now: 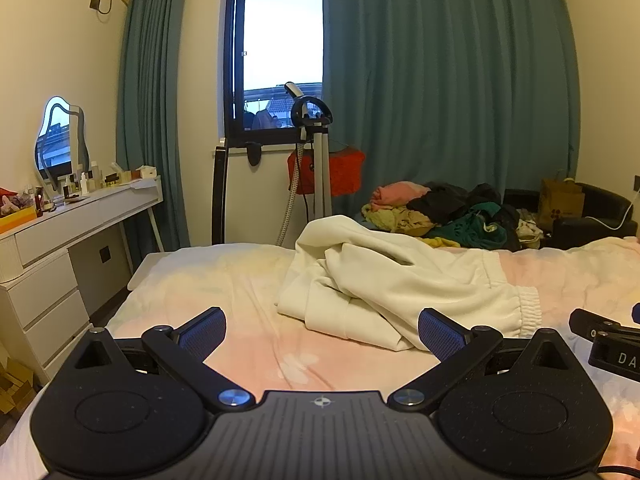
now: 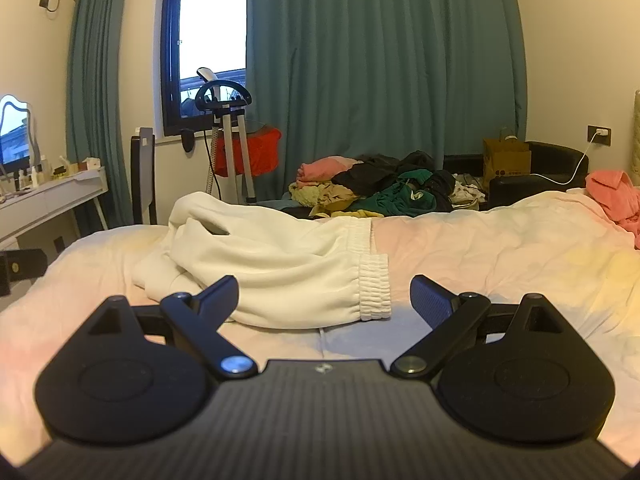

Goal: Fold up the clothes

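Note:
A cream-white garment (image 1: 384, 276) with an elastic ribbed cuff (image 1: 526, 312) lies crumpled on the bed (image 1: 224, 280). My left gripper (image 1: 322, 334) is open just in front of it, its fingers spread with only bedding between them. In the right wrist view the same white garment (image 2: 272, 268) lies ahead, its ribbed cuff (image 2: 374, 288) between the lines of the fingers. My right gripper (image 2: 324, 298) is open, holding nothing. Part of the right gripper (image 1: 608, 340) shows at the right edge of the left wrist view.
A heap of mixed clothes (image 2: 384, 190) lies beyond the bed's far side. A pink garment (image 2: 614, 196) rests at the bed's right. A white dresser (image 1: 60, 236) with a mirror stands left. A garment steamer stand (image 1: 316, 152), a paper bag (image 2: 506, 158) and teal curtains (image 2: 380, 60) are behind.

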Demonstrator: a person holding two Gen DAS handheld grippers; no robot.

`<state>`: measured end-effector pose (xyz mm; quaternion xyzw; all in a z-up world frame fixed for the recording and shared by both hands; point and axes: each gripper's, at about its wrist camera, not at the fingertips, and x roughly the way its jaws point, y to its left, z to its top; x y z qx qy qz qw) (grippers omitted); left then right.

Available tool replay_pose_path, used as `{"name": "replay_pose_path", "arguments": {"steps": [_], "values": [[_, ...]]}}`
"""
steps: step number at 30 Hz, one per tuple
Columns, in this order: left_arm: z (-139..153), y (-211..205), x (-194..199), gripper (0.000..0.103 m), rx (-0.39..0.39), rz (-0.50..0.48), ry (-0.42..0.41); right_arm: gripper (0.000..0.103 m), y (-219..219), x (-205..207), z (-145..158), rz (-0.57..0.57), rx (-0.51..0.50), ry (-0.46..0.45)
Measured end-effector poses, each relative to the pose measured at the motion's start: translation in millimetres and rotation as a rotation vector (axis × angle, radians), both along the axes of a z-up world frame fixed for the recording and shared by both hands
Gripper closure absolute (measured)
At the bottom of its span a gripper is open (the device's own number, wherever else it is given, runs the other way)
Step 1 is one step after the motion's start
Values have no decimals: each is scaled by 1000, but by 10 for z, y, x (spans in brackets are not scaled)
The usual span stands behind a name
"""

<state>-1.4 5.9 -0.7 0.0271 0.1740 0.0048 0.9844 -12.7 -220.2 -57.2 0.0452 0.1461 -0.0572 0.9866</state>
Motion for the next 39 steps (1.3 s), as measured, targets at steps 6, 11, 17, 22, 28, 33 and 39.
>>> {"name": "replay_pose_path", "arguments": {"steps": [6,11,17,22,28,33,39], "values": [[-17,-31,4,0,12,-1,-8,9,7,-6,-3,2,2,-1],[-41,-53,17,0,21,0,-2,9,-4,-9,4,7,11,-2],[-76,-48,22,0,14,-4,2,9,-21,-9,14,14,22,-3],[-134,-59,38,0,33,4,7,9,-29,-11,33,22,33,2],[-197,-118,47,0,63,7,9,9,-65,-9,48,26,50,5],[-269,-163,86,0,63,-19,34,9,-116,-25,68,27,85,-1],[-392,-318,182,0,65,-73,56,9,-199,-24,70,-12,107,-5]]}}
